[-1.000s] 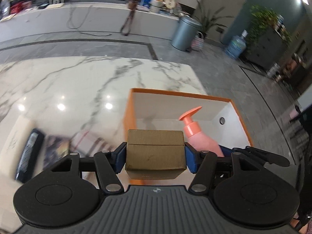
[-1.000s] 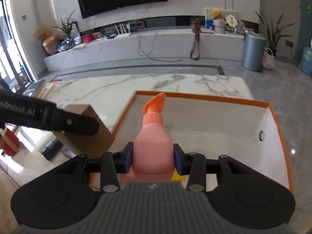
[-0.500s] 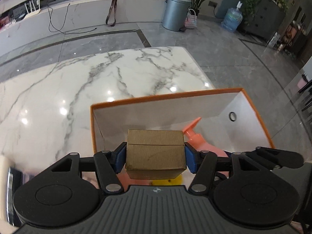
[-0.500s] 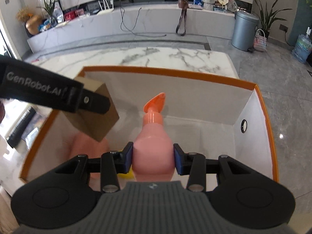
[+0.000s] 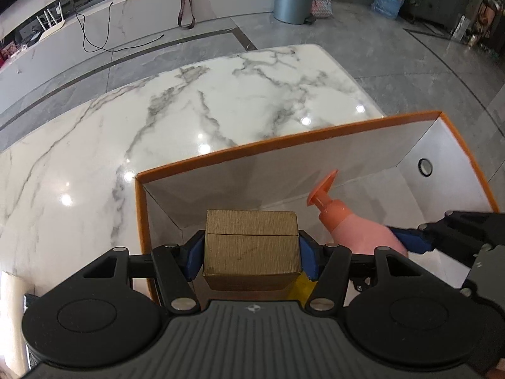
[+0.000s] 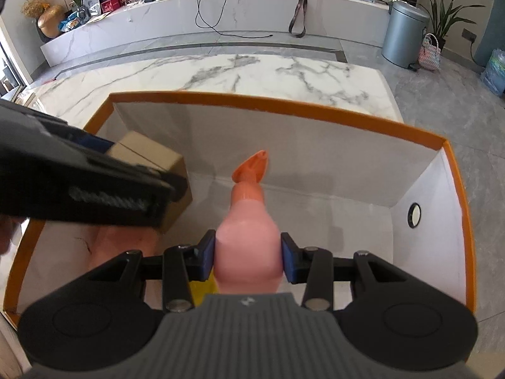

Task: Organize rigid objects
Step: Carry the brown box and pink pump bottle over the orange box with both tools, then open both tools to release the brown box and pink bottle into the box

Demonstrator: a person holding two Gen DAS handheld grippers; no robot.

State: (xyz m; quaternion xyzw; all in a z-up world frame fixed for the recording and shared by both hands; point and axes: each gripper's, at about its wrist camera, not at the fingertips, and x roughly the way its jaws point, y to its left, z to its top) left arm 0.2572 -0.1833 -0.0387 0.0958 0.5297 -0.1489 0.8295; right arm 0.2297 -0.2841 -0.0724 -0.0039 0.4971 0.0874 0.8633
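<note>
My left gripper [image 5: 251, 254] is shut on a brown cardboard box [image 5: 251, 249] and holds it over the left end of an orange-rimmed white storage box [image 5: 284, 140]. My right gripper [image 6: 247, 257] is shut on a pink pump bottle [image 6: 247, 240] with an orange nozzle, held inside the same storage box [image 6: 284, 104]. The bottle also shows in the left wrist view [image 5: 356, 230], to the right of the cardboard box. The cardboard box [image 6: 151, 154] shows in the right wrist view, partly hidden by the left gripper's body. Something yellow [image 6: 203, 290] lies on the box floor beneath the grippers.
The storage box stands on a white marble table [image 5: 189, 110]. A pink object [image 6: 120, 246] lies on the box floor at the left. Beyond the table are grey floor, a long low marble shelf [image 6: 252, 9] and a grey bin [image 6: 405, 34].
Both grippers have moved forward and down into the storage box with their objects still held. The left gripper came from the table's left side to over the box's left end.
</note>
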